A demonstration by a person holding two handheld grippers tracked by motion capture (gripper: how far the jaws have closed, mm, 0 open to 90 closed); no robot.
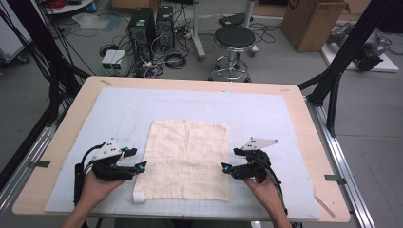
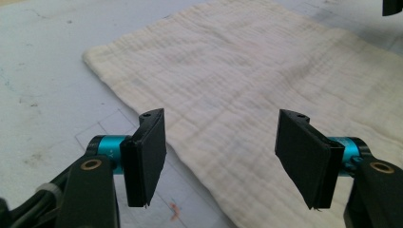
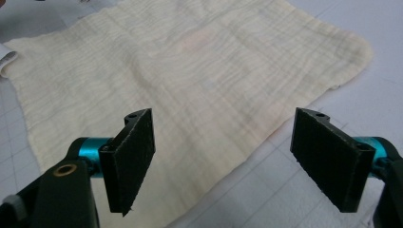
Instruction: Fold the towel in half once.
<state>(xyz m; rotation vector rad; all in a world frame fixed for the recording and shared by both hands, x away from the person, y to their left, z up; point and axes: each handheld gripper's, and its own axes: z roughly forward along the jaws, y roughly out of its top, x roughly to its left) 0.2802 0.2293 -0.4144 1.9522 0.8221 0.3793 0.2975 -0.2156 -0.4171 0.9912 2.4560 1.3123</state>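
A cream, square, crinkled cotton cloth lay flat mid-table. The left gripper hovered off the cloth's left edge, the right gripper off its right edge, equally near, jaws wide apart and empty.

Overhead; two close views, cloth shared

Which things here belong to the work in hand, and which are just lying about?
In the job:
cloth, spread flat
left hand-held gripper, open beside it
right hand-held gripper, open beside it
mat under the cloth

Lying about:
stool
computer towers
cardboard box
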